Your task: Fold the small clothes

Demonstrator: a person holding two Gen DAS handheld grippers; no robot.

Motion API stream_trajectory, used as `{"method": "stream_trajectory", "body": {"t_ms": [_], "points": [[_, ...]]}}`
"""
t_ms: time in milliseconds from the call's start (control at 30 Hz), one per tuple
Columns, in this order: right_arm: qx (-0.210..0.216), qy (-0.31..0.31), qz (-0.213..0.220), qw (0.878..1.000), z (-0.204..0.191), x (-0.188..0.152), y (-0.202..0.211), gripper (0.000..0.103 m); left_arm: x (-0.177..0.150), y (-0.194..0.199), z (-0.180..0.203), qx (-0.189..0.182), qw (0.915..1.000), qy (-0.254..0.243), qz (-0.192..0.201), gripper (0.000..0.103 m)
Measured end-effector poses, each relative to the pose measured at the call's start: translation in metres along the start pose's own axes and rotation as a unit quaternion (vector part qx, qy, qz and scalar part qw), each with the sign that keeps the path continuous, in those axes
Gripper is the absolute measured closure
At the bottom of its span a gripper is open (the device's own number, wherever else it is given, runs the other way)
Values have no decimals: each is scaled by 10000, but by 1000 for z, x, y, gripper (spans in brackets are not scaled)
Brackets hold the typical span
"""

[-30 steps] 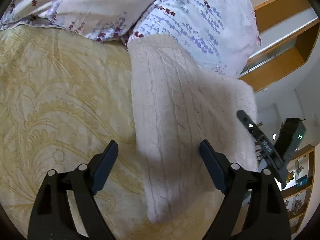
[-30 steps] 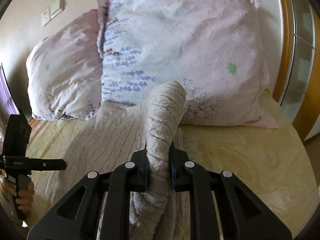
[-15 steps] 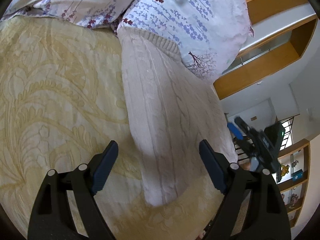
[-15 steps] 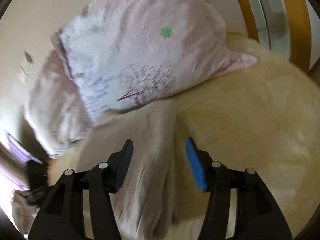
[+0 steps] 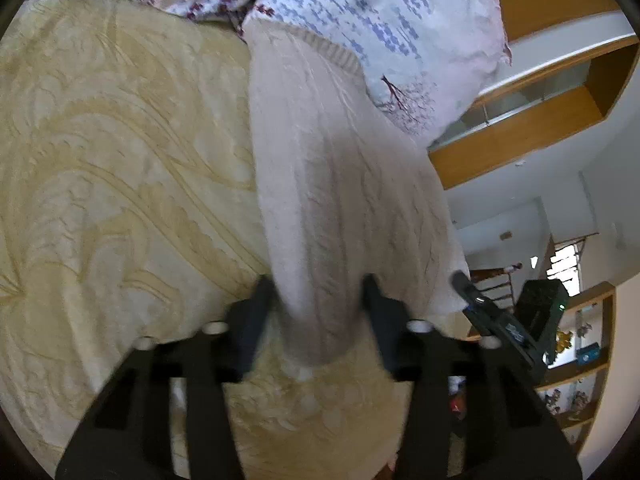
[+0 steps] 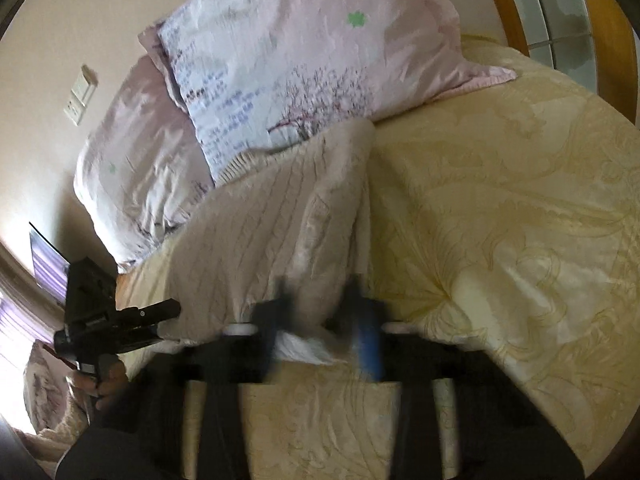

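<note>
A cream cable-knit sweater (image 5: pixel 320 160) lies folded lengthwise on the bed, its far hem against the pillows. In the left wrist view my left gripper (image 5: pixel 316 300) has its jaws closing on the sweater's near end, and the pads press the bunched knit. The right gripper (image 5: pixel 500 324) shows at the sweater's right edge. In the right wrist view the sweater (image 6: pixel 280 220) runs away from my right gripper (image 6: pixel 320 308), whose blurred jaws are closing with the near edge of the knit between them. The left gripper (image 6: pixel 120 320), held by a hand (image 6: pixel 108 380), sits at the left.
A yellow patterned bedspread (image 5: pixel 120 160) (image 6: pixel 500 220) covers the bed. Two floral pillows (image 5: pixel 380 12) (image 6: pixel 300 52) lean at the head. A wooden ledge (image 5: pixel 520 120) borders the bed's far side. Shelves with ornaments (image 5: pixel 580 360) stand beyond. A wall switch (image 6: pixel 80 96) is on the wall.
My left jaws closed from wide open onto the sweater's near end. My right gripper let go of the raised sleeve, opened, swung and rolled, then closed on the sweater's near edge.
</note>
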State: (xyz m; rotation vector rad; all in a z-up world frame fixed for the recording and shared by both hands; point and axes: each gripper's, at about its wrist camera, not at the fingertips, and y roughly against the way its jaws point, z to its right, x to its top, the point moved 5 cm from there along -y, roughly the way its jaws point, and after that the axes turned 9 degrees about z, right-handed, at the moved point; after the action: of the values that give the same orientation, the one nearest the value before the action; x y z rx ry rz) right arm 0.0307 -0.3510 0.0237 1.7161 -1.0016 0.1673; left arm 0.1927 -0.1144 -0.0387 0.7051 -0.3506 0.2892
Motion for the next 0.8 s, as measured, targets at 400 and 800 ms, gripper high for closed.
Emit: {"method": "stream_trajectory", "body": {"t_ms": [400,800], "points": [[-742,69,29,9972,27,-13,-3,92,-25,9,1,-201,9996,-186,38,86],[-121,-681,46,9976,30,26,-2,56,8,12,11,108,9994,-250,205,28]]}}
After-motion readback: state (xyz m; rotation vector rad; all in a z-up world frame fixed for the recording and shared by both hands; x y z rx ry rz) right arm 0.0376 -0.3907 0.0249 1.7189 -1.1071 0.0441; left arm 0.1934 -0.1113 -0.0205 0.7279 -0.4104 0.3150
